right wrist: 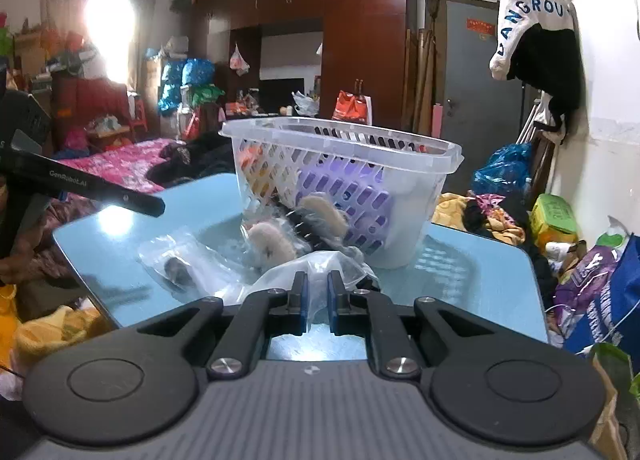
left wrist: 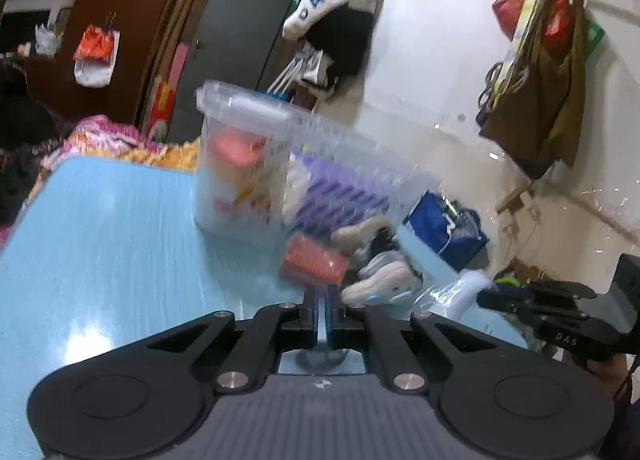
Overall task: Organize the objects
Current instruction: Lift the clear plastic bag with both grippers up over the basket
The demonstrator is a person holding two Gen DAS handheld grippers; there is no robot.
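Note:
A clear plastic lattice basket [right wrist: 400, 147] stands on the blue table [right wrist: 472, 268], holding a purple item [right wrist: 356, 191] and orange items; it also shows blurred in the left wrist view [left wrist: 256, 115]. My left gripper [left wrist: 322, 292] is shut, its jaws pressed together just below an orange-red packet [left wrist: 314, 264] at the basket's foot. My right gripper [right wrist: 317, 288] is shut on a clear plastic bag [right wrist: 320, 264] in front of the basket. Fuzzy beige items [right wrist: 272, 244] in plastic lie beside it.
Another clear packet with a dark object [right wrist: 180, 272] lies on the table's left part. The other gripper shows at the right edge of the left view [left wrist: 552, 312] and the left of the right view [right wrist: 84, 187]. Clutter, bags and bedding surround the table.

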